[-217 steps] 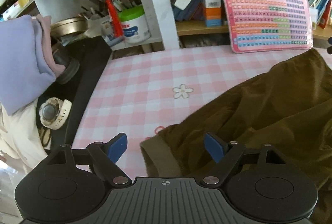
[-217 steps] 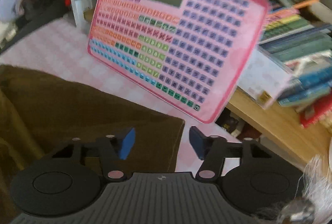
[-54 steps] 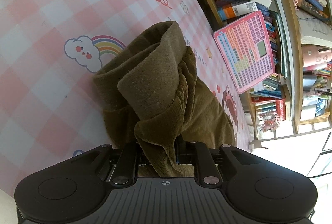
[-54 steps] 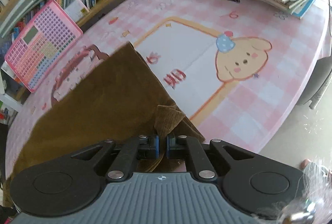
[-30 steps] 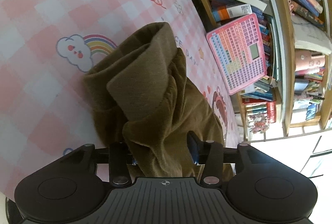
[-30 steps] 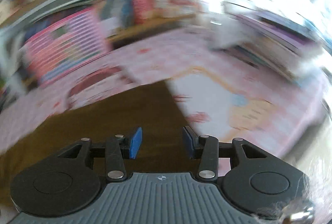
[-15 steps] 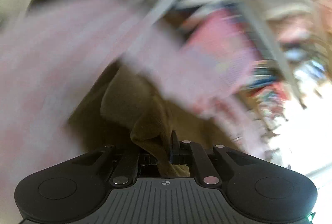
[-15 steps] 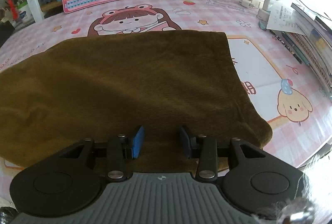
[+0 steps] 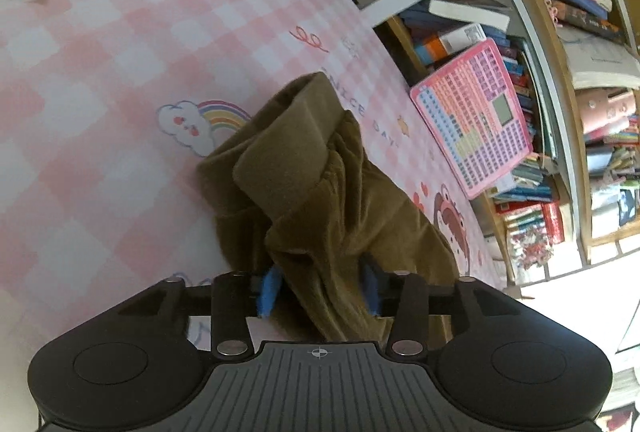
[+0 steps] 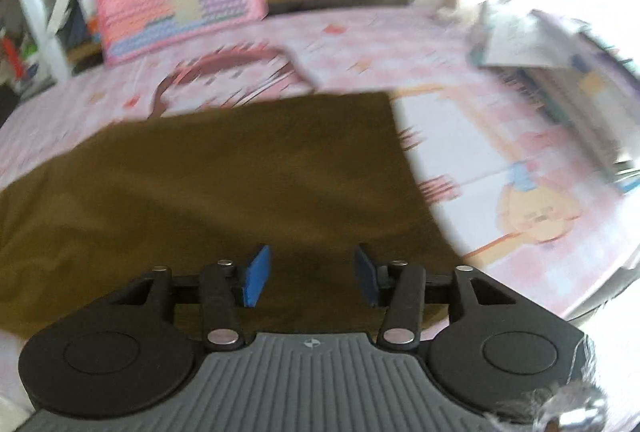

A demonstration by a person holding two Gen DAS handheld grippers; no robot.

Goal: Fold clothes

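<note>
Left wrist: brown garment (image 9: pixel 320 192) bunched between left gripper (image 9: pixel 320 286) jaws, opening, pads not pressing. Right gripper (image 10: pixel 310 276) jaws opening over its flat part (image 10: pixel 240 172), empty. Lies on bench (image 9: pixel 100 52); fold prob mid-way, left end unsquared.

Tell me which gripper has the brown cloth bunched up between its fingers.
The left gripper: a fold of the brown garment rises between its opening jaws. The right gripper, also opening, has nothing between its fingers.

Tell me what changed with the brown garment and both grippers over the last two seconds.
Both grippers let go. The left gripper, earlier clamped on a bunched fold of the brown garment, is opening, cloth still between its fingers. The right gripper released the corner; its jaws are opening above flat cloth. The garment stays on the pink tablecloth.
</note>
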